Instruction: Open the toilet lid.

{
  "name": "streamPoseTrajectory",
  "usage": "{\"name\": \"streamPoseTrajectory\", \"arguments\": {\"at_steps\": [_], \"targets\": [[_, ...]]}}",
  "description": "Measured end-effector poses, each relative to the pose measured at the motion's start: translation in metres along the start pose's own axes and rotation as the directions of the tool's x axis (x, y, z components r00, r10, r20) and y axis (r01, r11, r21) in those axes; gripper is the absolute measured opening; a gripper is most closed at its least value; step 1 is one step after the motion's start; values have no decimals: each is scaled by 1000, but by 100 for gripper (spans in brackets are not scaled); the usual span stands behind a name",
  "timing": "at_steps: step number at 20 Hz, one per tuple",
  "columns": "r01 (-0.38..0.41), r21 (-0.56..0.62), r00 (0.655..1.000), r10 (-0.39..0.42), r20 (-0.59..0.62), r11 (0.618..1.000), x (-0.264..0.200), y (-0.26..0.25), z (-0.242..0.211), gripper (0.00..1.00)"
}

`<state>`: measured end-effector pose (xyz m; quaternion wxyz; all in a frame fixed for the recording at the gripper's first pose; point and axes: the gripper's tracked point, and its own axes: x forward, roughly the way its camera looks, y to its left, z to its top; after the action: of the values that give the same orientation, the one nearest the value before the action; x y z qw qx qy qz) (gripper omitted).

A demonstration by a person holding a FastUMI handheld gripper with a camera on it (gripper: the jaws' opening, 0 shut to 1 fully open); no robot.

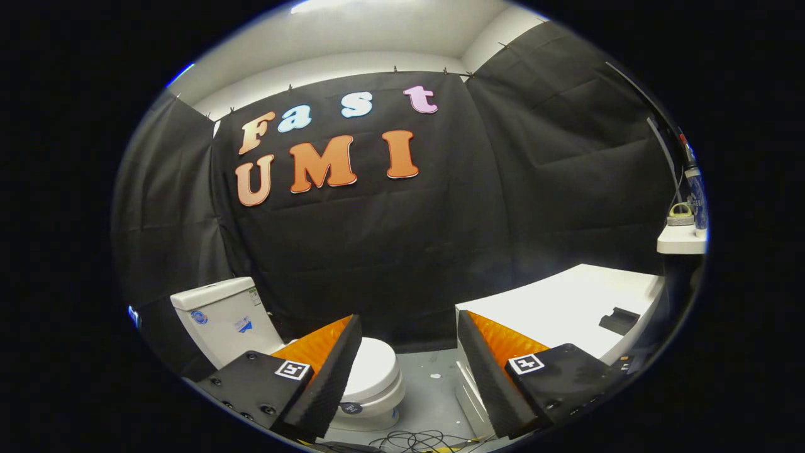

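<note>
My gripper (409,352) is spread wide, its two fingers well apart and holding nothing; each finger is a wedge with a ribbed inner face, and each carries a small square printed marker on its flat upper block. Between and below the fingers lies a pale grey floor (434,384), smooth, with a few small white specks on it and a loose tangle of thin dark cables (421,440) at the near end.

Just past my left finger, partly hidden by it, sits the white glossy ceramic toilet (377,390). Its smooth rounded lid (377,368) lies flat, shut over the bowl, and my fingers are not touching it. Behind the bowl, farther left, stands the boxy white cistern (223,318) with a flat cover and a few small stickers on its front.

Beyond my right finger runs a white, flat-topped counter (566,302) with a matte surface, stretching away to the right. A small dark flat object (619,321) rests on its far right part; I cannot tell what it is. Higher up on the right a small white shelf (679,242) juts from the wall, bearing a blue bottle-like container (697,195) and a low grey-green item beside it.

Black cloth (390,251), creased and hung in panels, drapes the far and side walls. Above it is a plain white wall and ceiling.
</note>
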<state>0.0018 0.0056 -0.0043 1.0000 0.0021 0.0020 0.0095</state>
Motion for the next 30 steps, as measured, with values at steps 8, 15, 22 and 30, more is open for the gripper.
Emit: {"name": "streamPoseTrajectory", "arguments": {"at_steps": [8, 15, 22, 30], "targets": [[1, 9, 1000, -1, 2, 1000, 1, -1, 1, 98], [-44, 12, 997, 43, 66, 999, 9, 18, 17, 98], [-149, 35, 987, 146, 67, 988, 35, 87, 11, 98], [-262, 192, 965, 263, 21, 946, 98, 142, -34, 98]]}}
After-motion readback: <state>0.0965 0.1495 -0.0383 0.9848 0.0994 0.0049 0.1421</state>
